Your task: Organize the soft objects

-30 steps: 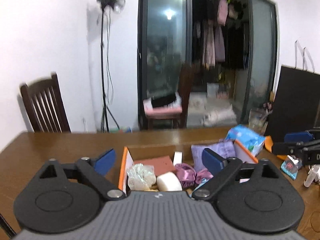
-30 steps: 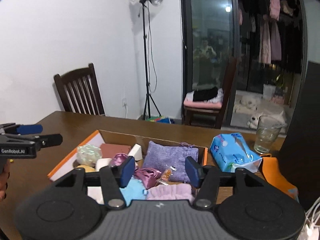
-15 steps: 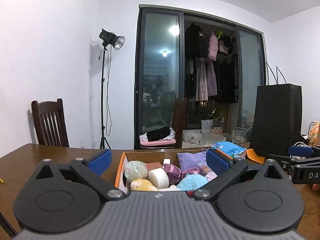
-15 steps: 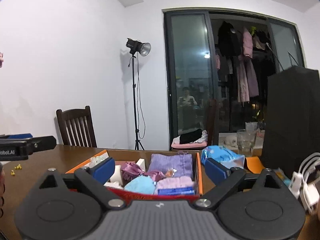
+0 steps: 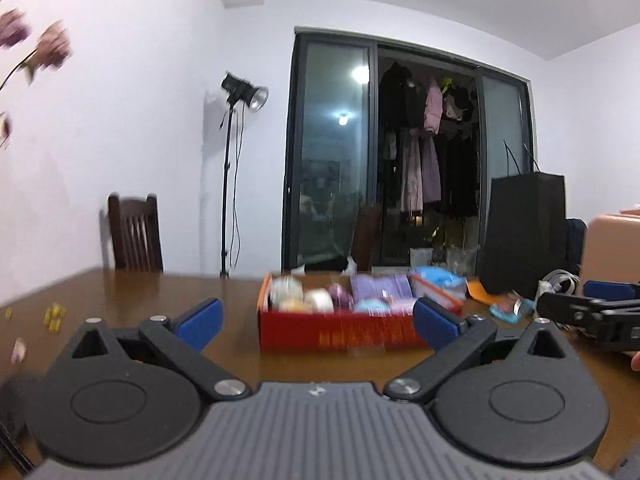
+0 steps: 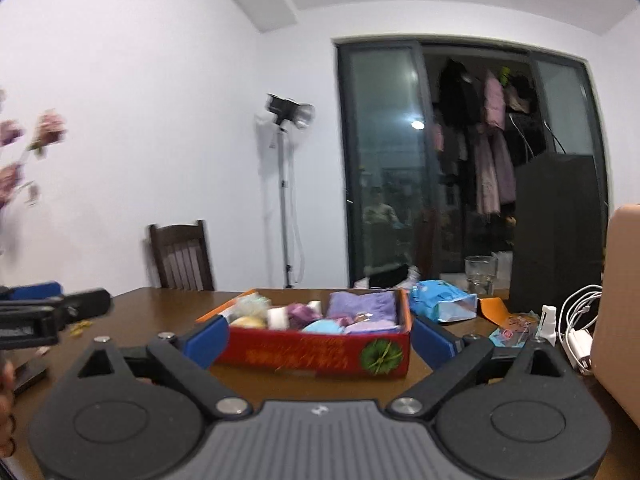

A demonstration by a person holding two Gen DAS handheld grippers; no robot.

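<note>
A red cardboard box [image 6: 304,354] stands on the brown table [image 6: 168,308]. It holds several soft things, among them a purple cloth [image 6: 362,304], a light blue piece [image 6: 324,326], a white roll [image 6: 278,317] and a pale fluffy ball [image 6: 250,304]. My right gripper [image 6: 320,340] hovers low in front of the box, its jaws opening wide with nothing held. Further left, my left gripper [image 5: 318,320] is open and empty, facing the blurred box [image 5: 340,332] from a short distance. The right gripper's fingers [image 5: 568,308] show at the edge of the left wrist view.
A blue tissue pack [image 6: 440,304], a glass [image 6: 480,276], a black bag [image 6: 556,232], white cables [image 6: 576,328] and a tan object [image 6: 616,300] crowd the table's right. Small yellow bits [image 5: 54,316] lie at the left. A chair [image 6: 182,256] and a light stand [image 6: 286,200] are behind.
Both grippers have drawn back from above the box and sunk toward the table, so the box now shows its red side. The right jaws have spread much wider.
</note>
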